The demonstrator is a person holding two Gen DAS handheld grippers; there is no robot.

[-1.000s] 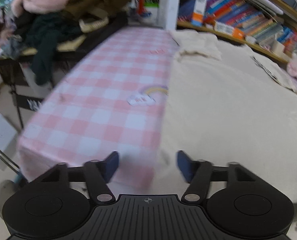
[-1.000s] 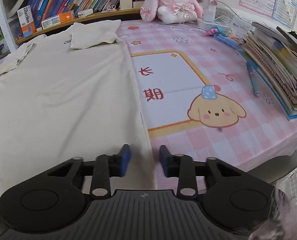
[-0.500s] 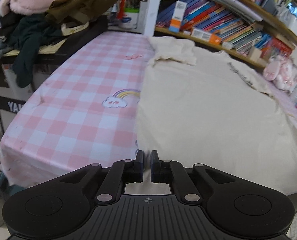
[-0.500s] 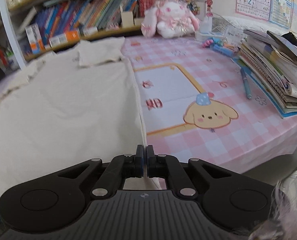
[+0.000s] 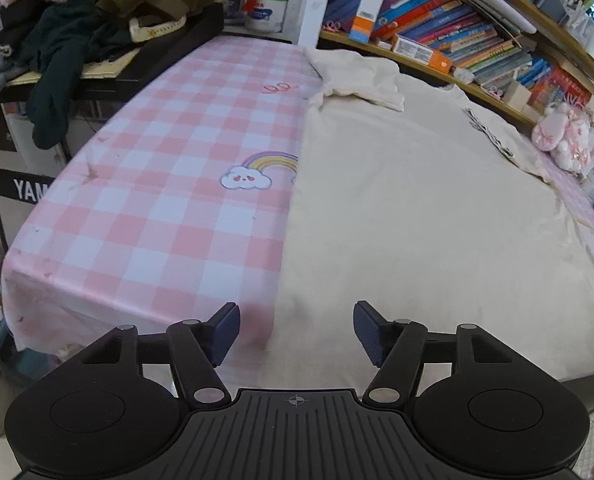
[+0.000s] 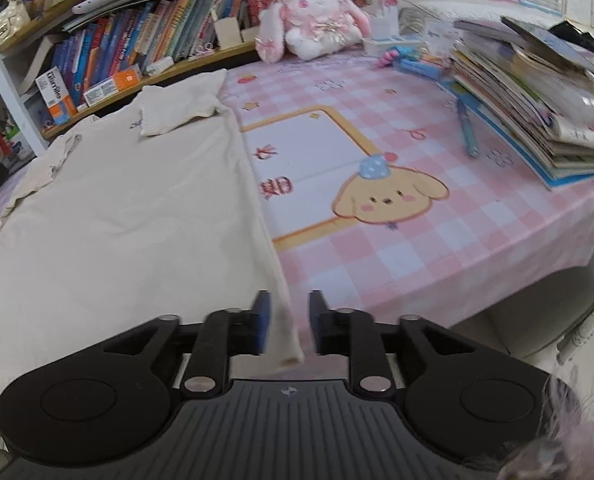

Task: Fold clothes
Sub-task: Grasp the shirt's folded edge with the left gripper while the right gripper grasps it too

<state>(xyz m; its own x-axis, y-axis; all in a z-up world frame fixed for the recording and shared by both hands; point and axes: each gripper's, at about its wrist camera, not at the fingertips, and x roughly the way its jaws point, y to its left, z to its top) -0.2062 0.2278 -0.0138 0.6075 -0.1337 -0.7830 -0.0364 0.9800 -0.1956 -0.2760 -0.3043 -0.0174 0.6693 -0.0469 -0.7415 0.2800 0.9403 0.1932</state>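
Now the cream shirt (image 5: 417,208) lies flat across the pink checked surface (image 5: 157,184). Both grippers have just been opening: the left gripper (image 5: 295,330) spread wide over its near-left hem corner, the right gripper (image 6: 288,322) parted slightly around the near-right corner, pads not pressing.

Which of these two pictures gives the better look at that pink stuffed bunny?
The right wrist view. There the pink stuffed bunny sits whole and facing the camera at the table's far edge, in front of the bookshelf. In the left wrist view the pink stuffed bunny is small, side-on near the right border, with little detail.
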